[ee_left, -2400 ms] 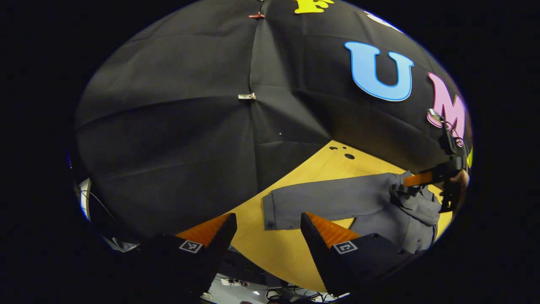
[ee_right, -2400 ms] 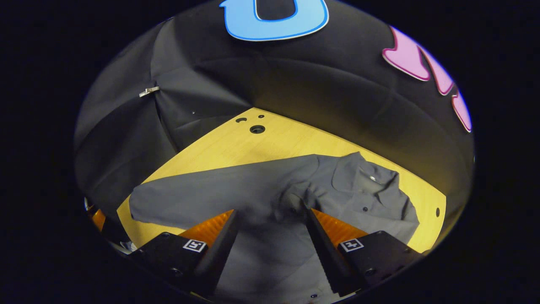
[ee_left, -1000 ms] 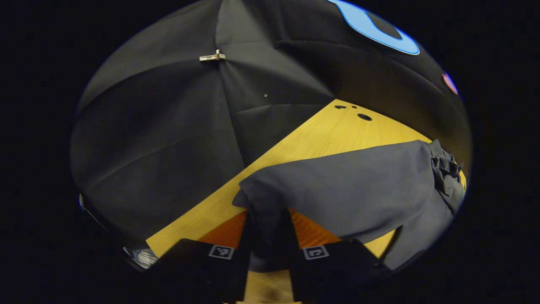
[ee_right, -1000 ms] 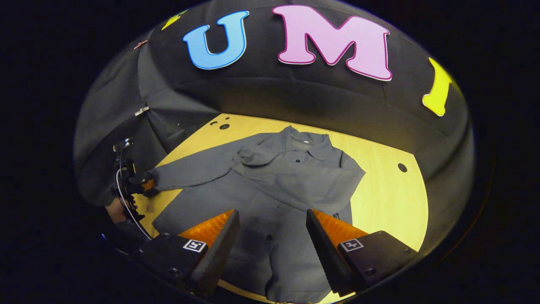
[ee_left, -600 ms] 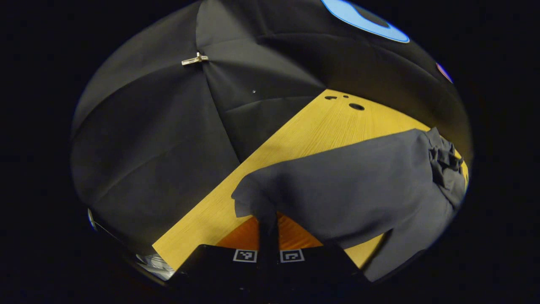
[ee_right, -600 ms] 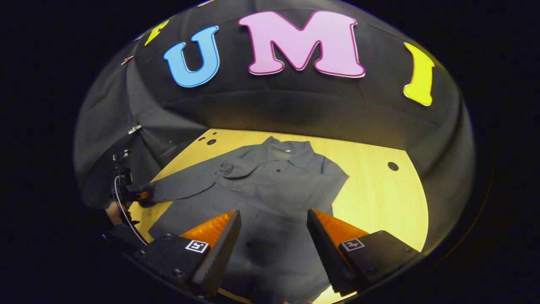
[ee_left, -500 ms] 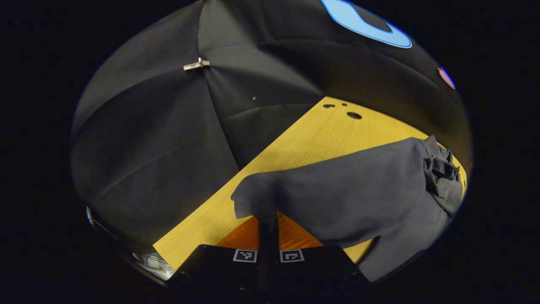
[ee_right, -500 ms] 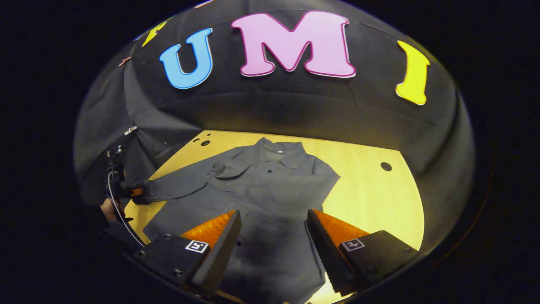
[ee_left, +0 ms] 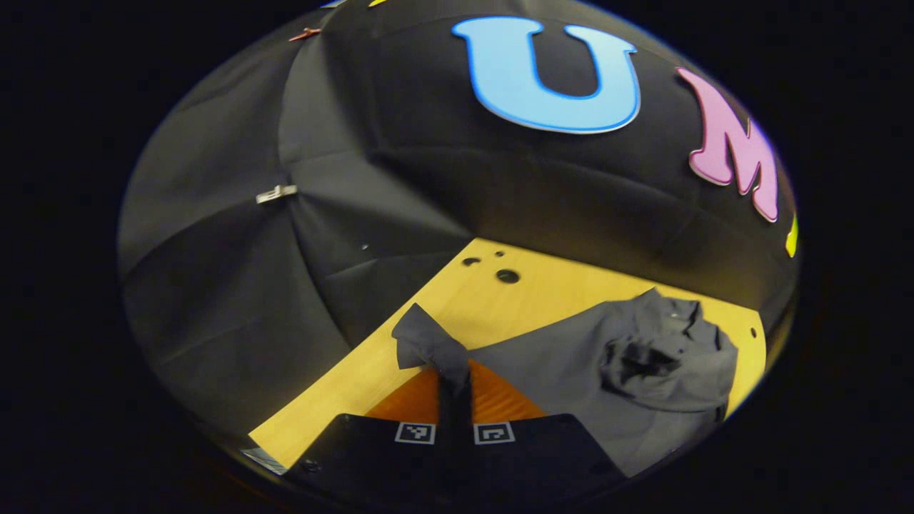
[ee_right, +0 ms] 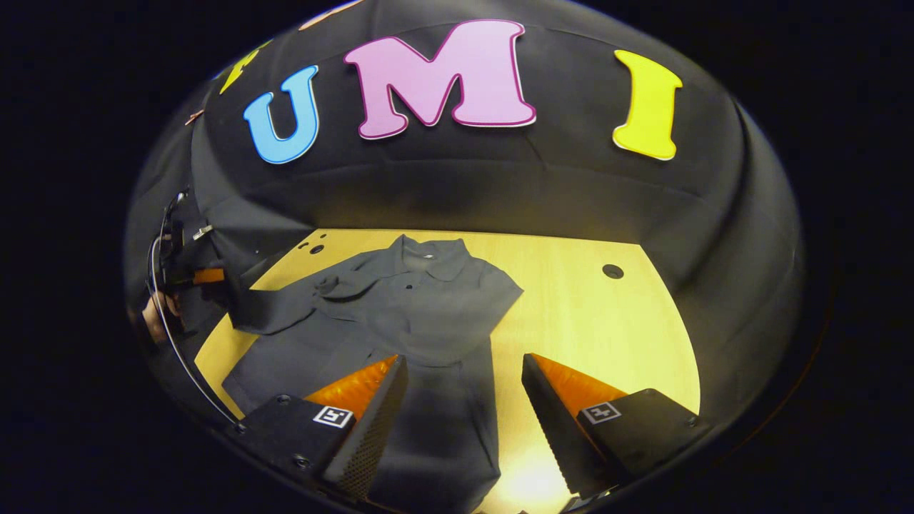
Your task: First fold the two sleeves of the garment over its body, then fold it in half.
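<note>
A dark grey button-up shirt (ee_right: pixel 414 314) lies collar away on the wooden table (ee_right: pixel 600 321). Its one sleeve (ee_right: pixel 428 325) lies folded across the chest. My left gripper (ee_left: pixel 455 371) is shut on the cuff (ee_left: pixel 428 346) of the other sleeve (ee_left: pixel 543 357) and holds it lifted above the table's left edge. In the right gripper view that left gripper (ee_right: pixel 214 277) shows at the far left with the sleeve (ee_right: pixel 275 307) hanging from it, a hand (ee_right: pixel 153 314) behind. My right gripper (ee_right: pixel 464 378) hovers open above the shirt's lower front, nothing between its fingers.
The table has round holes near its back left corner (ee_left: pixel 508 275) and on the right (ee_right: pixel 612 271). Black cloth walls stand close behind and to the left. Bare wood lies right of the shirt (ee_right: pixel 593 343).
My left gripper closed on the sleeve cuff and has lifted it up off the table and inward. My right gripper let go of the folded sleeve and drew back, staying open.
</note>
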A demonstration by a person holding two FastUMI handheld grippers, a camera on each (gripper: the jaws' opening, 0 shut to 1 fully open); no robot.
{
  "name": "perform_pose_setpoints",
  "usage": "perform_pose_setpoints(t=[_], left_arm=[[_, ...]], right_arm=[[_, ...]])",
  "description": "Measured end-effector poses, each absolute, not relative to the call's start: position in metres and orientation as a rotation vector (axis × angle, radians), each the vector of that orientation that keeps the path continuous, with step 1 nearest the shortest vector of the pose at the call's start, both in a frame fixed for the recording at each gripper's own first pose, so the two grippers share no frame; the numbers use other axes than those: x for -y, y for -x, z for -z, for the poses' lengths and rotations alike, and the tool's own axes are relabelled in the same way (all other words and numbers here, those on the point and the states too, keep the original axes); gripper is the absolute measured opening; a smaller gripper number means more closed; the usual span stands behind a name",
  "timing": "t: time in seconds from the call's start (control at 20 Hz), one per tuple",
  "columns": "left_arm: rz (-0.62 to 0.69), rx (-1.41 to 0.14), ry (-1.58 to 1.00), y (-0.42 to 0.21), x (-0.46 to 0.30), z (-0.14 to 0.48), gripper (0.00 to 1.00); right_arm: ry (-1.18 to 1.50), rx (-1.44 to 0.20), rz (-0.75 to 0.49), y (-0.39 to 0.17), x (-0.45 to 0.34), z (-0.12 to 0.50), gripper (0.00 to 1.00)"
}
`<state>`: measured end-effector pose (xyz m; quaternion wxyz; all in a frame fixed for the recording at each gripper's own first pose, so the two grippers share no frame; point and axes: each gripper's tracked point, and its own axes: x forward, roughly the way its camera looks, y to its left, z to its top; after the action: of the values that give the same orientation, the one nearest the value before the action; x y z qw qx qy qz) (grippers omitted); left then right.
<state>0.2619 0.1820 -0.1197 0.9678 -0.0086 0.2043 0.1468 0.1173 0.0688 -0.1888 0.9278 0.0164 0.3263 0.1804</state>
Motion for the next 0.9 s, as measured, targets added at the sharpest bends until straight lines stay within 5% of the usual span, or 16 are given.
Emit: perform_pose_setpoints(t=[0.6, 0.9], left_arm=[[0.153, -0.366, -0.088, -0.333, 0.088, 0.083, 0.05], [0.392, -0.438, -0.145, -0.331, 0.213, 0.126, 0.05]], right_arm=[[-0.088, -0.683, -0.292, -0.100, -0.004, 0.213, 0.99], [-0.161, -0.716, -0.234, -0.094, 0.012, 0.229, 0.99]])
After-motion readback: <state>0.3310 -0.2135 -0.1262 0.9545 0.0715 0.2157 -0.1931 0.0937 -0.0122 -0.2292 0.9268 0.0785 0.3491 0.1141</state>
